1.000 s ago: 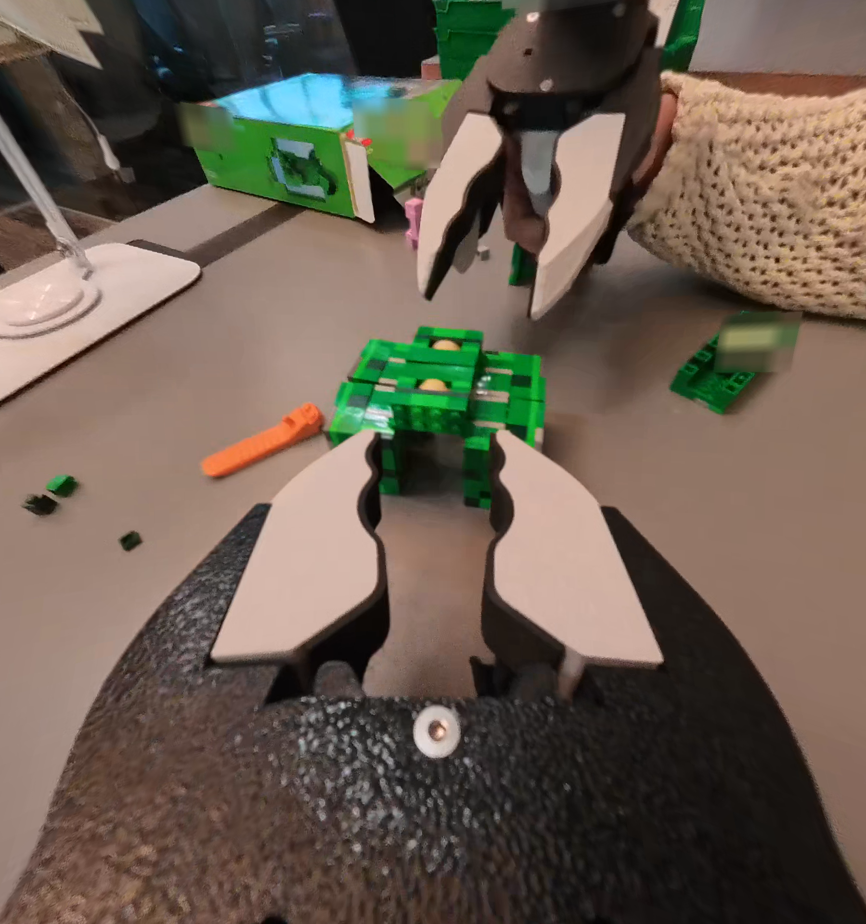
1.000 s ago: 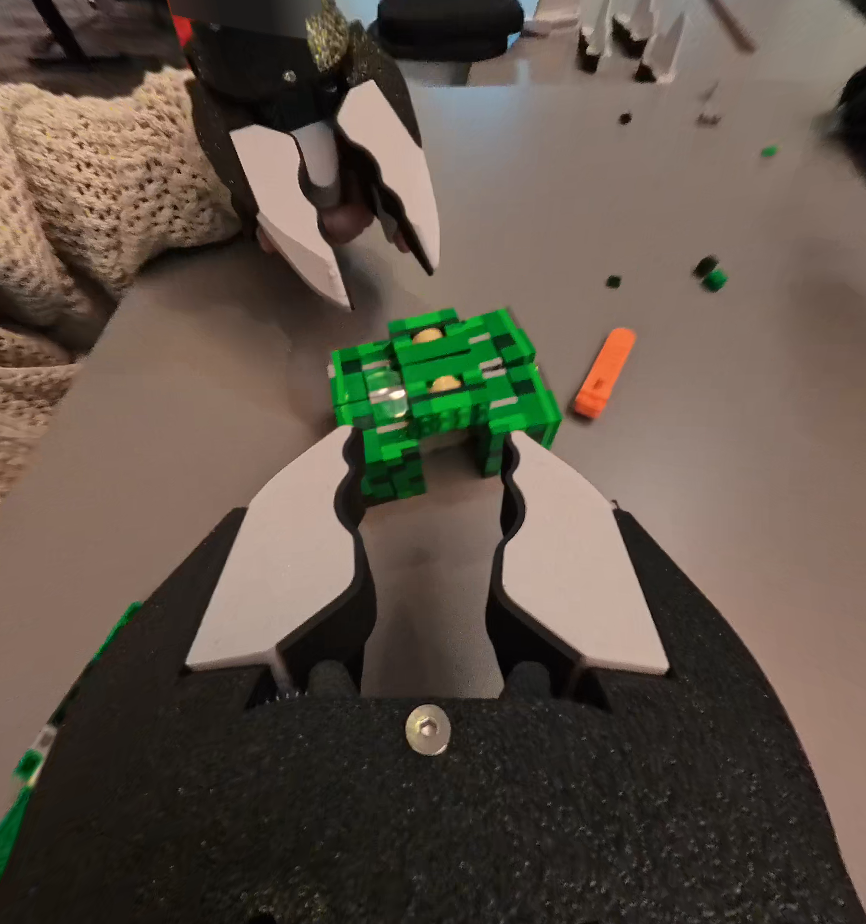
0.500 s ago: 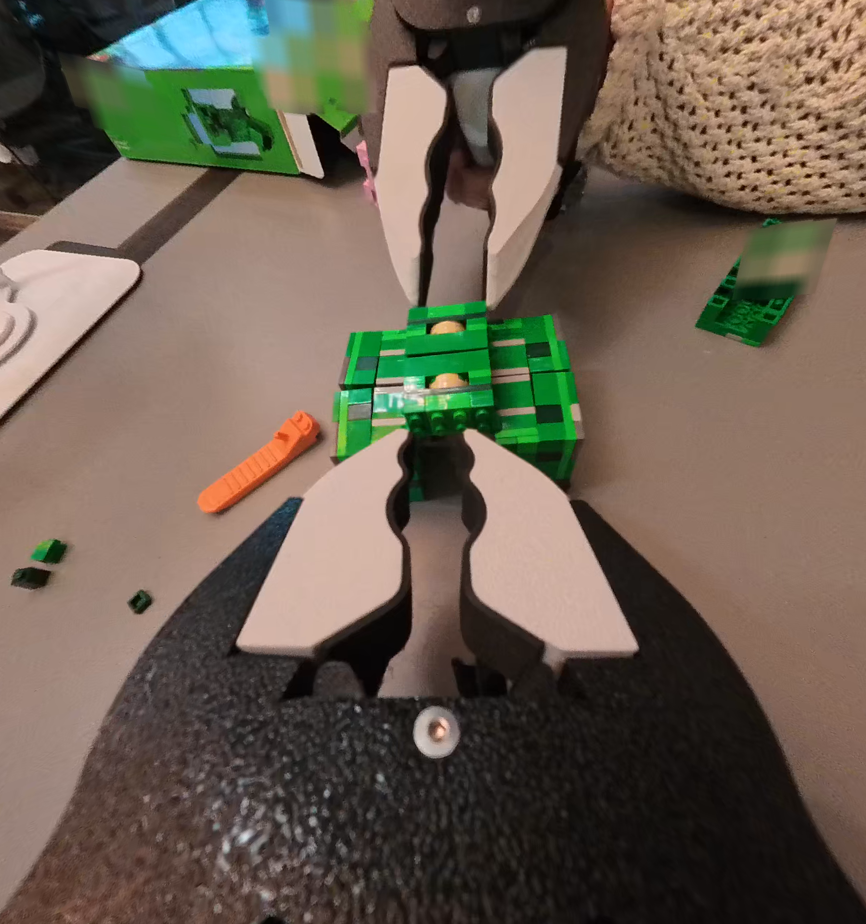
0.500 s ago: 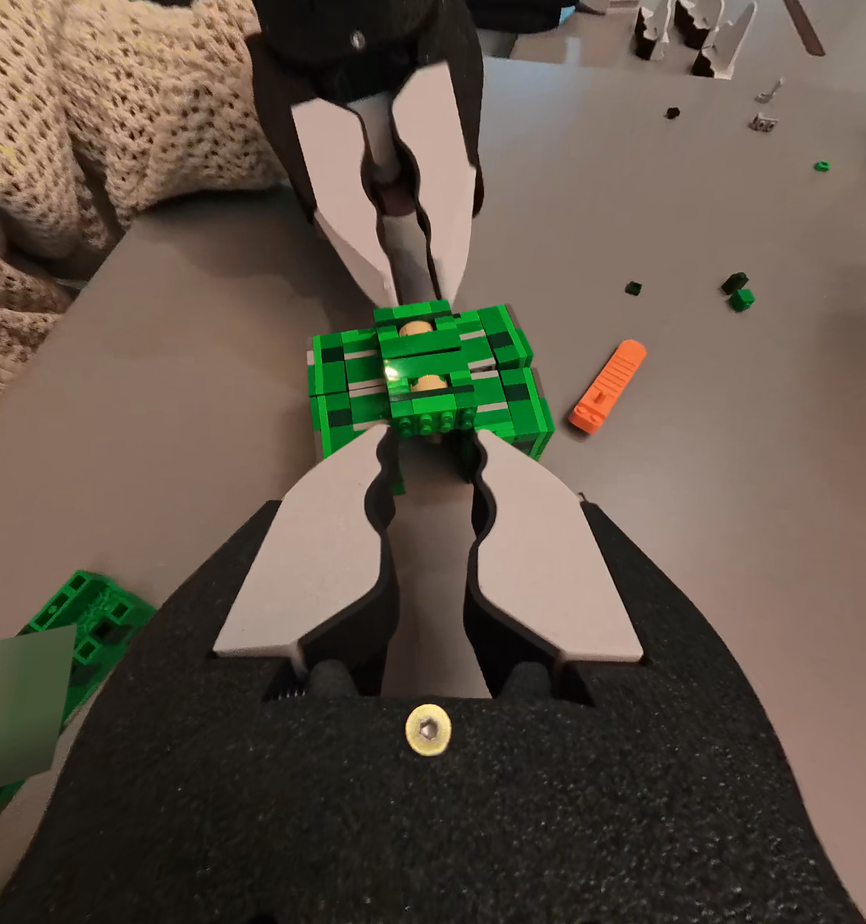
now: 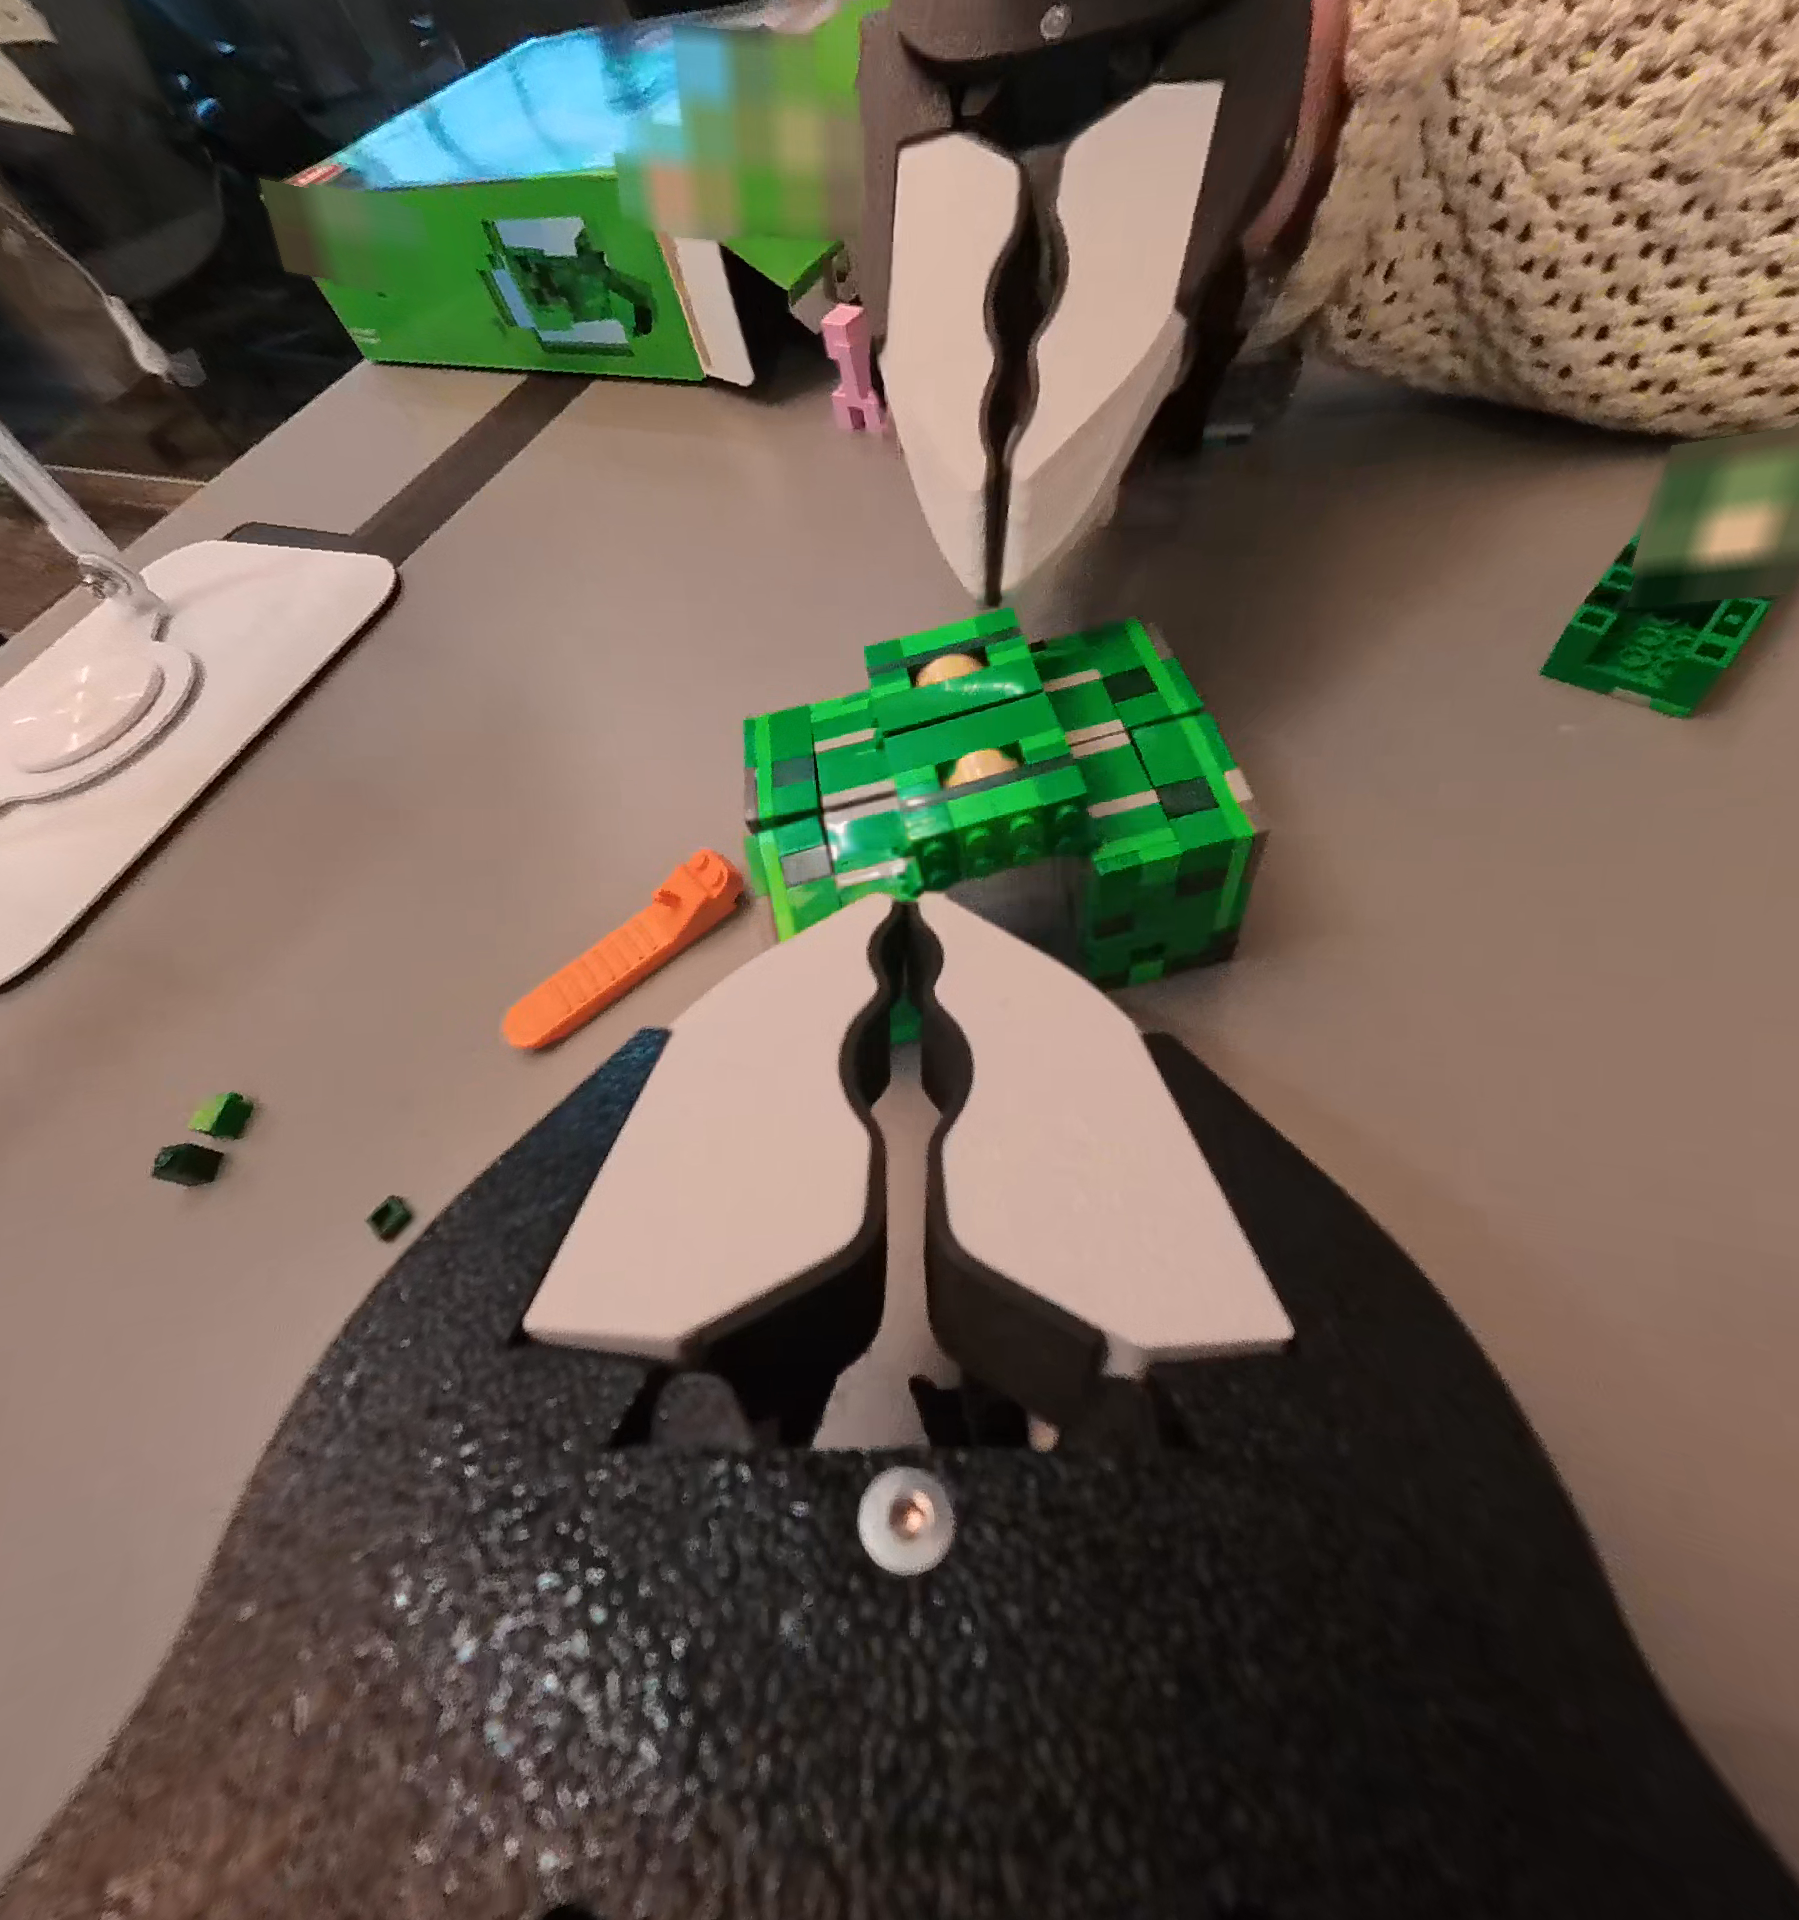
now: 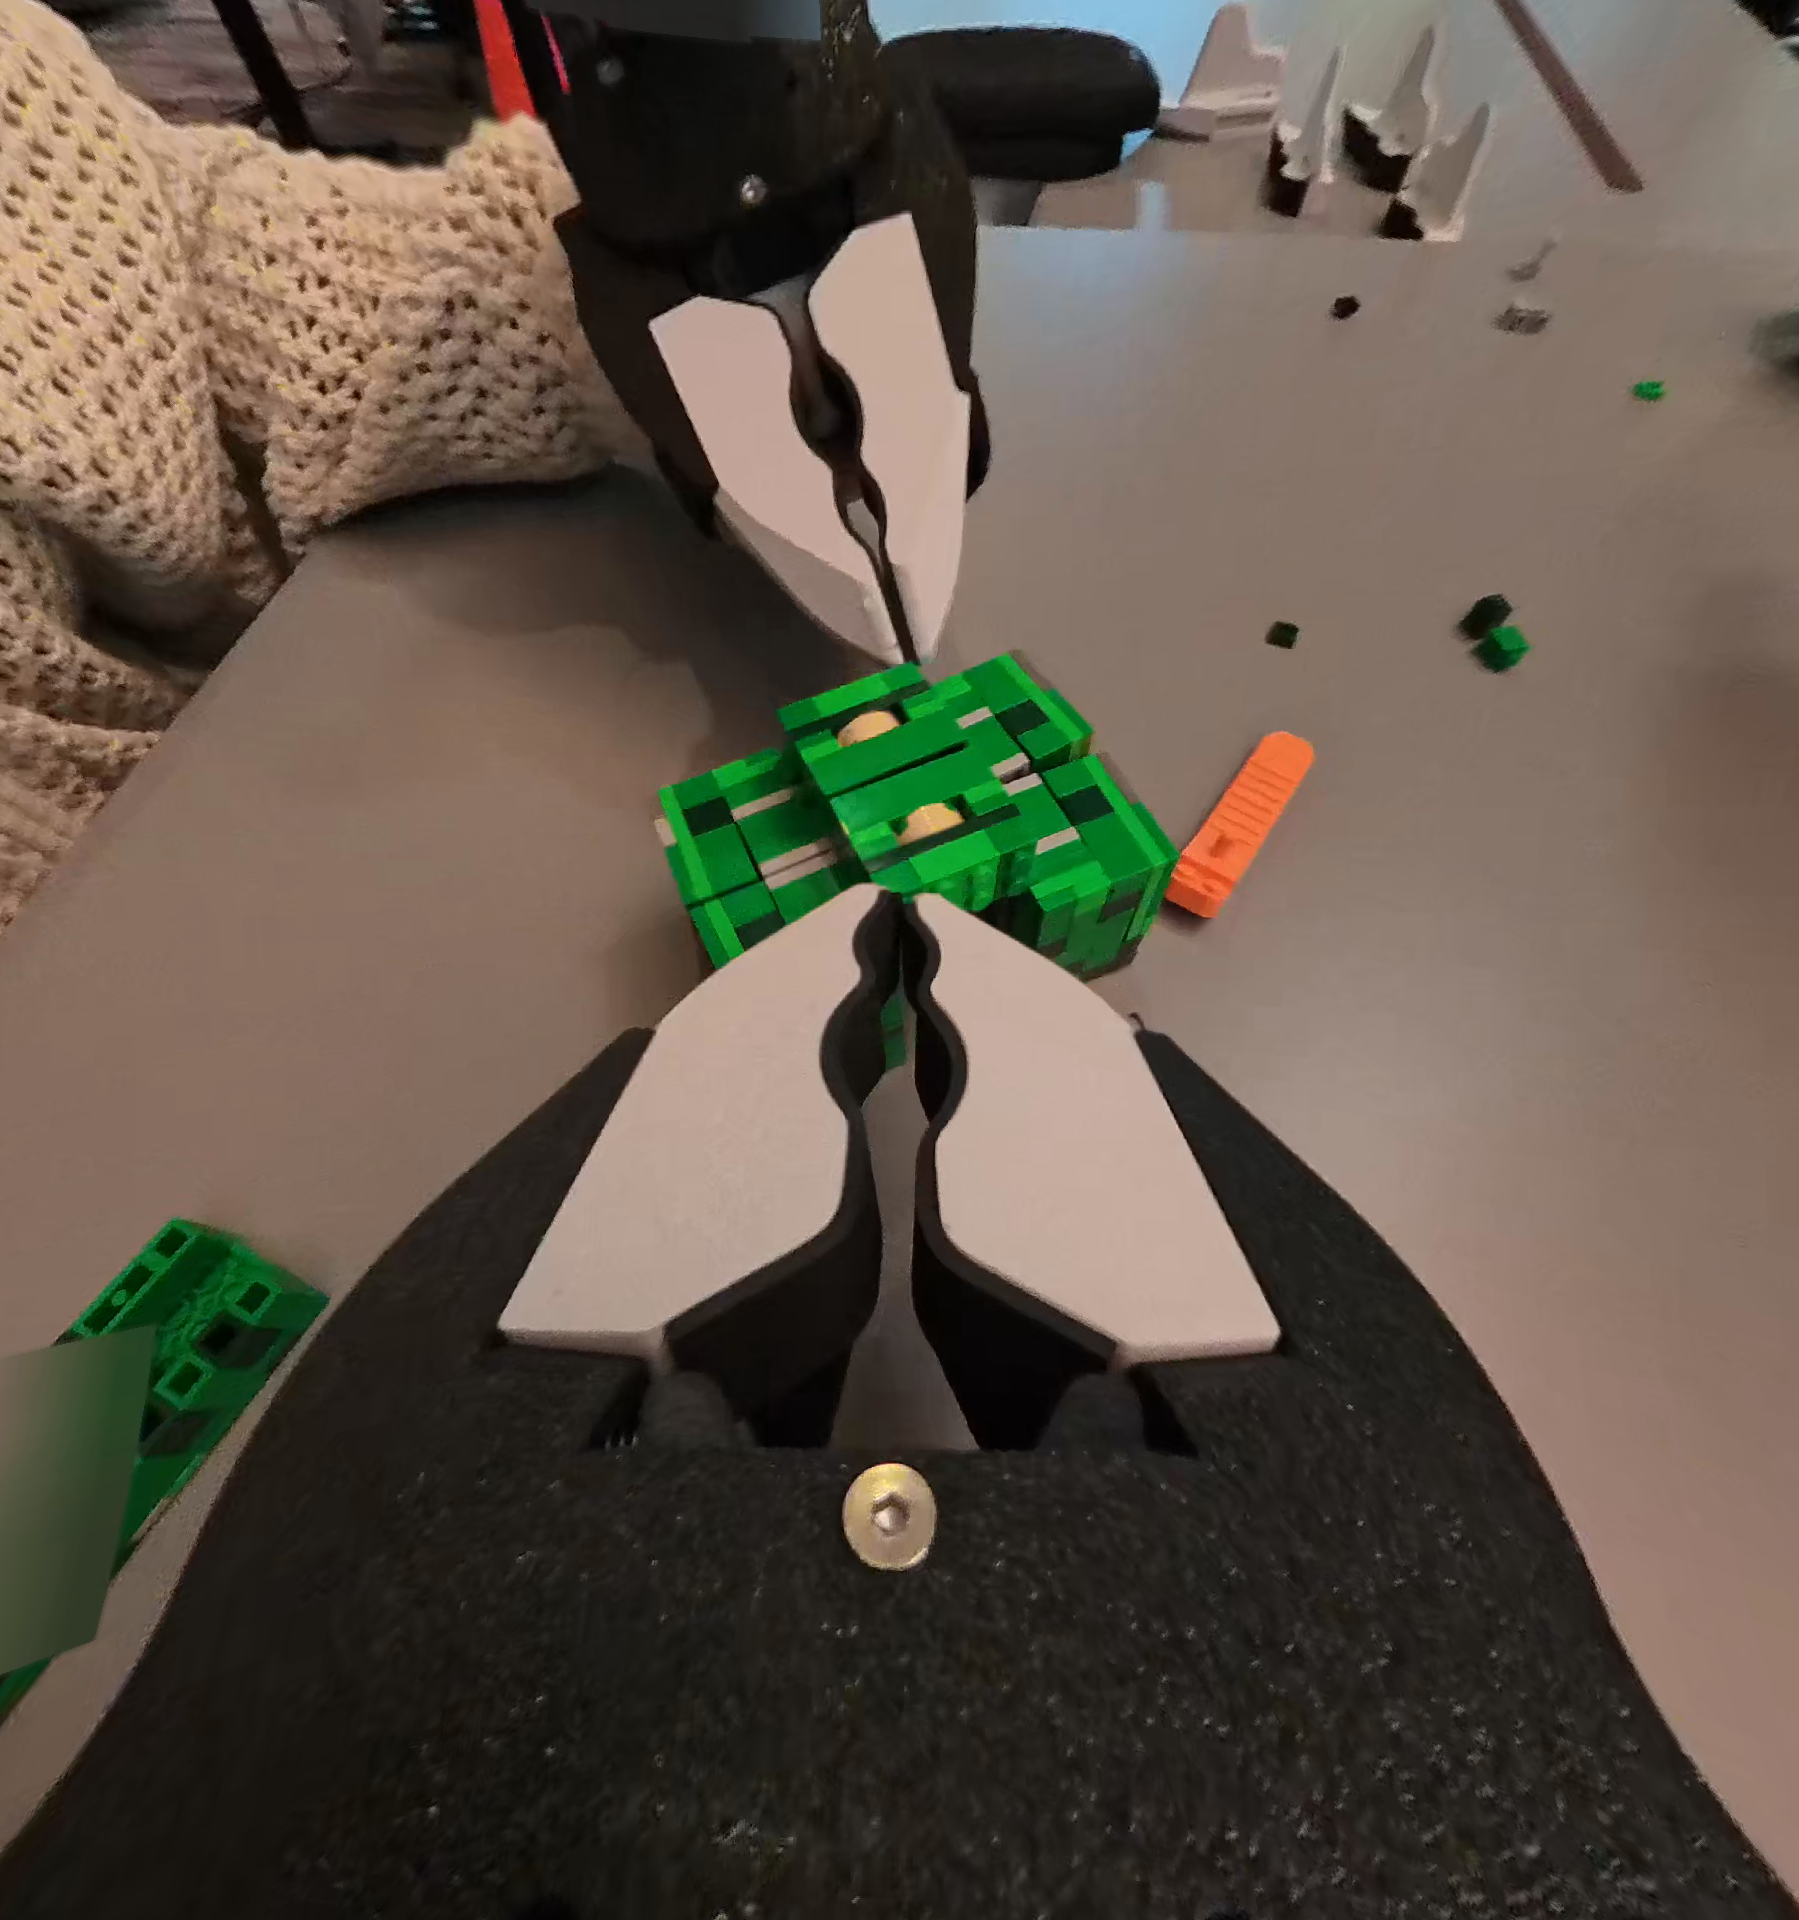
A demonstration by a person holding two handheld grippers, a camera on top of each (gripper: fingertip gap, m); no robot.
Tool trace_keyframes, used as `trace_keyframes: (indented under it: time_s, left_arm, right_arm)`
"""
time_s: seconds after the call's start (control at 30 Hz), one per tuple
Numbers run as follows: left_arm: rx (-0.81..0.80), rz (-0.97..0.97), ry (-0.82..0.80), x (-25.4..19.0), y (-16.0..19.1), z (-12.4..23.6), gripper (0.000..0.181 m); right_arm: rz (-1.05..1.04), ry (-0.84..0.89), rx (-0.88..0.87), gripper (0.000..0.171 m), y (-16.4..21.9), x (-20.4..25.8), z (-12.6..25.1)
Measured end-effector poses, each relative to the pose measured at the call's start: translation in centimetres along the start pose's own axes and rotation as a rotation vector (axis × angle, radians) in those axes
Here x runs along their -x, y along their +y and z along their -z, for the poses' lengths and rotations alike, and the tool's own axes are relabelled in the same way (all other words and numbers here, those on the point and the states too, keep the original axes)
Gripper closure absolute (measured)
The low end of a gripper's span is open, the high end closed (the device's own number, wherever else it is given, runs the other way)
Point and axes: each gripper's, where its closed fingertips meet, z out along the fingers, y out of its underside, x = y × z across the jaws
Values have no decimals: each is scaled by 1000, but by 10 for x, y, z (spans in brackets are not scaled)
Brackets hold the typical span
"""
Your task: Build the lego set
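A green lego build [image 5: 999,800] with two tan round parts on top stands on the grey table [image 5: 1497,1039]. It also shows in the right wrist view [image 6: 916,810]. My left gripper [image 5: 905,909] is shut, with its tips at the near edge of the build's studded middle piece. My right gripper [image 6: 900,904] is shut, with its tips at the opposite edge. Each shows in the other's view, the right gripper [image 5: 988,592] and the left gripper [image 6: 900,655], with tips at the build's far top edge. I see nothing held between either pair of fingers.
An orange brick separator [image 5: 625,966] lies left of the build. A green box [image 5: 521,281] and a pink figure [image 5: 853,364] stand behind. A green plate piece [image 5: 1643,655] lies right. A white lamp base [image 5: 116,727] and small green bits [image 5: 220,1117] are left. A knit sleeve [image 5: 1601,208] is upper right. Tip to tip, the grippers are about 7 centimetres apart. The orange brick separator [image 5: 625,966] is about 10 centimetres from my left fingertips. The right camera catches it too, in the right wrist view [image 6: 1230,807].
Both grippers went from open to shut and moved in on the build from opposite sides. The build has turned slightly on the table.
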Motion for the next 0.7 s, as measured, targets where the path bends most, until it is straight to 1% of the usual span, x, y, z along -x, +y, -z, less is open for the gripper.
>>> trace_keyframes:
  time_s: [0.13,0.23,0.3,0.37,0.4,0.43,0.47,0.5,0.57,0.63,0.7]
  left_arm:
    - [12,-29,7,-5,2,-6,181]
    - [5,-26,4,-7,0,-4,181]
    - [-14,-15,-25,-4,-2,2,181]
    - [-28,-35,-66,-2,-2,6,178]
    - [-19,-46,-80,-2,-1,6,177]
    - [-4,-54,-94,-1,1,6,179]
    - [18,-62,-110,0,4,5,181]
    - [40,-70,-149,5,7,6,181]
    - [46,-83,-223,17,9,11,181]
    - [17,-68,-301,30,6,19,181]
    - [-5,-55,-377,43,6,30,181]
  right_arm:
    - [7,54,47,171,6,-8,-5]
    - [-18,113,22,171,3,-18,-2]
    - [-76,169,12,170,0,-27,4]
    - [-184,234,0,154,-5,-31,9]
    - [-237,256,-15,142,-9,-29,9]
    - [-295,270,-28,131,-12,-24,9]
    - [-357,304,-39,126,-14,-19,6]
    - [-403,346,-40,116,-16,-15,3]
    - [-426,444,24,99,-15,-9,-5]
    - [-440,544,91,87,-19,-3,-13]
    - [-415,664,171,85,-22,-4,-19]
